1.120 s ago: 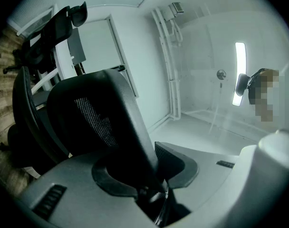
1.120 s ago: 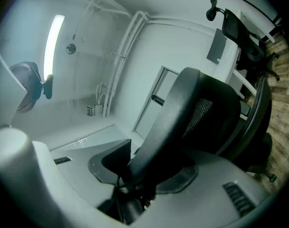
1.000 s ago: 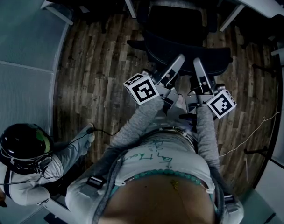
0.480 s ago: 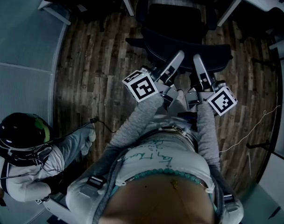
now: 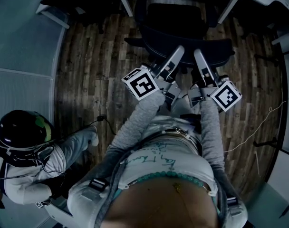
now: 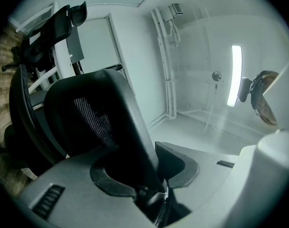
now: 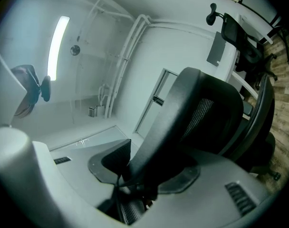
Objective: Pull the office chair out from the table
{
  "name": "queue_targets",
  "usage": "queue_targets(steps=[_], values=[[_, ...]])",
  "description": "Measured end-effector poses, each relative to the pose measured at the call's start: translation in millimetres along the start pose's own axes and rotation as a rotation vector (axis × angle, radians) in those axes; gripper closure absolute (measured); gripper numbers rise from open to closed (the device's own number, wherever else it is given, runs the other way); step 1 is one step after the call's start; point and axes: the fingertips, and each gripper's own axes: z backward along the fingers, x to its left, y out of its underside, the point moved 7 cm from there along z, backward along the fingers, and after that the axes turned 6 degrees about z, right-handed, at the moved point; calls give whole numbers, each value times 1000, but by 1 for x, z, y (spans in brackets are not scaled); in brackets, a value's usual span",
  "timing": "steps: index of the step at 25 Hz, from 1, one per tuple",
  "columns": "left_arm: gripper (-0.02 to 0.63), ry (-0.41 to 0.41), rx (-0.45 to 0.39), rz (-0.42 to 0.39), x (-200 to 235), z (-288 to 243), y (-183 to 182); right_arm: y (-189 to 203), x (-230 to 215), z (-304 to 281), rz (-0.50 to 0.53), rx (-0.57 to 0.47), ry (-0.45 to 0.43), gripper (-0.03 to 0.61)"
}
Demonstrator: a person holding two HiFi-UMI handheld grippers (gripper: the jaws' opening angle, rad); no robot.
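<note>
The black office chair (image 5: 181, 26) stands with its seat under the white table (image 5: 123, 2) at the top of the head view. My left gripper (image 5: 177, 51) and my right gripper (image 5: 197, 55) reach forward side by side onto the top edge of its backrest (image 5: 216, 47). In the left gripper view the dark backrest frame (image 6: 117, 109) runs between the jaws, and my left gripper (image 6: 145, 177) is shut on it. In the right gripper view the same frame (image 7: 182, 109) is clamped in my right gripper (image 7: 143, 177). The chair's base is hidden.
A person in a black helmet (image 5: 21, 133) crouches at the lower left on the wood floor. A thin cable (image 5: 258, 128) lies at the right. Table legs (image 5: 228, 8) flank the chair. Another black chair (image 6: 63, 18) stands further along the table.
Both grippers and the chair back shifted together slightly up and left in the head view, grips unchanged. The crouching person drew the arm in and shifted up the picture.
</note>
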Motion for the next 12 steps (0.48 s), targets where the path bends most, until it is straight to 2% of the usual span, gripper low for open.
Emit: queue_targets(steps=[5,12], values=[[460,8,1,-7,2,-3,-1,-1,-3,-1,-7,0,-1,407],[426,-18,-1,-84,-4,-2,1,-6,-3,7,3,42,-26,391]])
